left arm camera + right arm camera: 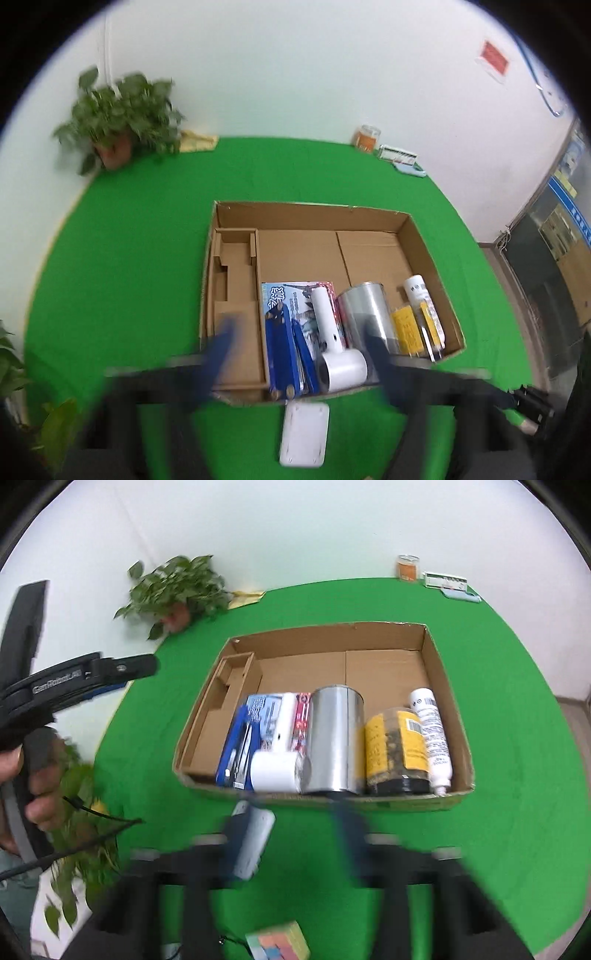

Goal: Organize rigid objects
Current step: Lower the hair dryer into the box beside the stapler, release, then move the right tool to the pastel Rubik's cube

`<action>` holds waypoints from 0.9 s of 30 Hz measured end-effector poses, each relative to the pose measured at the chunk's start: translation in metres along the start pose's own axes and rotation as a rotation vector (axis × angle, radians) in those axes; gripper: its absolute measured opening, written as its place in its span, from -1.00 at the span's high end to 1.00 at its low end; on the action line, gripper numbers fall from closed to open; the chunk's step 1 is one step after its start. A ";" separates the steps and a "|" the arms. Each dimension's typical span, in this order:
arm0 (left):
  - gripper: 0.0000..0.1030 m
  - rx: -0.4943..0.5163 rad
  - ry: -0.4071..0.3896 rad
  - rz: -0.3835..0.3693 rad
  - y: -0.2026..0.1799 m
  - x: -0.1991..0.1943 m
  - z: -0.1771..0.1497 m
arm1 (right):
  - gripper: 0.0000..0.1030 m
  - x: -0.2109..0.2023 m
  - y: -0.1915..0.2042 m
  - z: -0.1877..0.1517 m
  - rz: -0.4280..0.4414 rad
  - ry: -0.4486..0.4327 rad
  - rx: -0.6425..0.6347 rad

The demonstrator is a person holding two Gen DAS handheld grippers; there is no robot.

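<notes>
One cardboard box (448, 701) holds one silver can (334, 738), one white hair dryer (280, 753), one yellow-labelled jar (399, 749) and one white bottle (432, 734). Outside it lie one white flat device (304, 434) and one colourful cube (279, 941). Two potted plants (118, 118) (11, 365) show.

On my left gripper (85, 675), seen from my right wrist camera, the black body carried the white lettering "GenRobot.AI". The blue booklet (295, 306) in the cardboard box (314, 210) showed large Chinese characters, one looking like "旅", the rest blurred. The white bottle (430, 734) bore a barcode and lines of small print I could not read. The yellow-labelled jar (397, 749) had a barcode as well. A red sign (495, 57) on the wall was too blurred to read.
</notes>
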State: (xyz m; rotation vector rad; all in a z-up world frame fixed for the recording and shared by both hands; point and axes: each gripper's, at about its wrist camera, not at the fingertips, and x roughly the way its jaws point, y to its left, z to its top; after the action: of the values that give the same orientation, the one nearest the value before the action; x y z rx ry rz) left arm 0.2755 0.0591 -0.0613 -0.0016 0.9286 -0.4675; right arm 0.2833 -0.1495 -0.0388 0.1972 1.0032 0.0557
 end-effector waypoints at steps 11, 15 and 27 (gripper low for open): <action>-0.84 -0.117 -0.068 -0.044 -0.037 -0.071 -0.097 | -0.98 -0.065 -0.048 -0.085 0.185 -0.074 0.074; -0.84 -0.223 0.130 -0.139 -0.037 -0.042 -0.139 | -0.98 -0.047 -0.056 -0.126 0.248 0.057 0.052; -0.60 -0.536 0.527 -0.421 -0.030 0.069 -0.230 | -0.88 0.010 -0.036 -0.196 0.269 0.373 -0.063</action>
State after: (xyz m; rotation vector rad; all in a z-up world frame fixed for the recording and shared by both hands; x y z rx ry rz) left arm 0.1218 0.0510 -0.2477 -0.5949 1.5637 -0.6064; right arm 0.1221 -0.1562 -0.1562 0.2696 1.3394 0.3801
